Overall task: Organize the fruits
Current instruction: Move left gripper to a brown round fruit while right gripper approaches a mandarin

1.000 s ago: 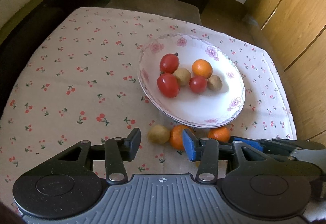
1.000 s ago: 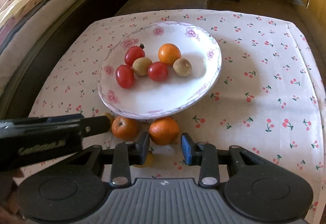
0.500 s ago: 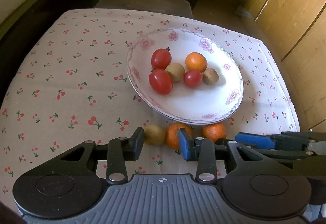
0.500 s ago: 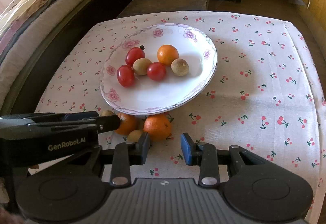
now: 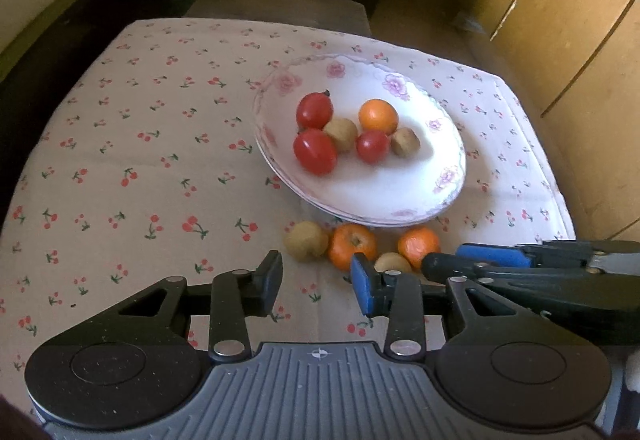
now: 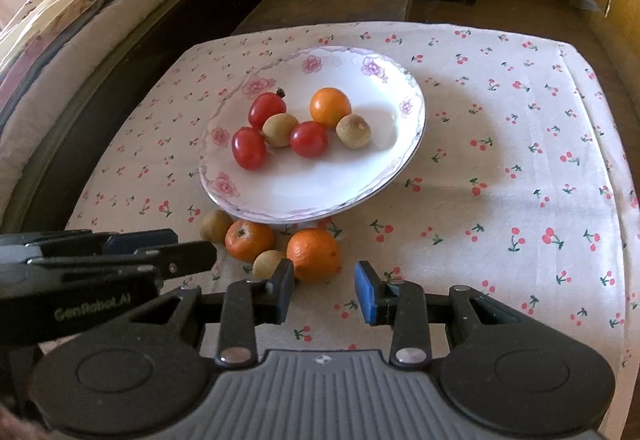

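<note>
I see the white floral-rimmed plate (image 6: 400, 167) holding three red tomatoes, one orange and two brown fruits, while both my left gripper (image 5: 316, 290) and right gripper (image 6: 324, 292) hang narrowly parted, empty.

You see a glossy glazed plate (image 6: 404, 143), shiny smooth tomatoes (image 6: 249, 147), and a matt cloth (image 6: 520, 167).

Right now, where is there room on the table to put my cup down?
The cherry tablecloth is bare on the side of the plate toward the wooden cupboards, and there is another wide bare stretch on the bed side. It is crowded at the plate's near rim, where two oranges and two small brown fruits sit by both grippers.
</note>
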The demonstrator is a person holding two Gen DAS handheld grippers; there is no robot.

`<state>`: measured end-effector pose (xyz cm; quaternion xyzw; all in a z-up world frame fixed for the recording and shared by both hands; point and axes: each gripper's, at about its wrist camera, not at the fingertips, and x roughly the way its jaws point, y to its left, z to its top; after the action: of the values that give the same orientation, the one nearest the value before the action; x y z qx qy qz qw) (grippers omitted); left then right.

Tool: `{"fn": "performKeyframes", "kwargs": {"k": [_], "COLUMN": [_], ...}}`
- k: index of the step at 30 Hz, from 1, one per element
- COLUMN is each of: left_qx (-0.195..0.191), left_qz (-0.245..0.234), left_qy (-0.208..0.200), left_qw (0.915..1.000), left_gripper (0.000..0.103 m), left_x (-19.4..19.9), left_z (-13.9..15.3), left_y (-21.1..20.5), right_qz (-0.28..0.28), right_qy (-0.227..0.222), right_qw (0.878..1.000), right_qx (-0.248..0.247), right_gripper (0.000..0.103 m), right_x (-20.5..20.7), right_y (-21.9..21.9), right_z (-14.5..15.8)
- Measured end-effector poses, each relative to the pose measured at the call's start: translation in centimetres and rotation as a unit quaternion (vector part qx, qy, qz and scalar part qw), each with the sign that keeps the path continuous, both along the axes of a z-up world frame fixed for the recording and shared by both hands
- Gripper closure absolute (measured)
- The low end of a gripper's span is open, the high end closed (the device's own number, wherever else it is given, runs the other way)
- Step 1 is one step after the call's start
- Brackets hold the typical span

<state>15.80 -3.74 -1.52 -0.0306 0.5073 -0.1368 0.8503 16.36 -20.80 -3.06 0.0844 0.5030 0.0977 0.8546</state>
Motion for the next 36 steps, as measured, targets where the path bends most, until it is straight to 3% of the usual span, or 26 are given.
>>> {"fn": "performKeyframes", "kwargs": {"k": [10, 22, 29, 36], "left_qx": [0.0, 0.002, -0.005, -0.009], "left_qz": [0.049, 0.052, 0.05, 0.037], "left_qy": [-0.003, -0.004, -0.007, -0.004], "left_qw": [0.9988, 0.9986, 0.9987, 0.9993], "left_gripper": [0.057, 0.051, 0.062, 0.069], "left_x": [1.7, 2.4, 2.2, 1.3], "left_z": [-0.6, -1.9, -2.1, -1.9], "left_y": [0.6, -0.6, -0.5, -0.5], "right_qz": [0.001, 0.003, 0.009, 0.014], "right_qy": [-0.005, -0.009, -0.011, -0.009], "right_qw": [1.0, 1.0, 1.0, 1.0], "right_qx": [0.001, -0.002, -0.005, -0.003], "right_gripper": [0.068, 0.068, 0.068, 0.077], "right_x": [0.6, 0.5, 0.5, -0.3], "right_y": [0.5, 1.5, 1.9, 1.6], "right_z": [-0.1, -0.6, -0.6, -0.2]}}
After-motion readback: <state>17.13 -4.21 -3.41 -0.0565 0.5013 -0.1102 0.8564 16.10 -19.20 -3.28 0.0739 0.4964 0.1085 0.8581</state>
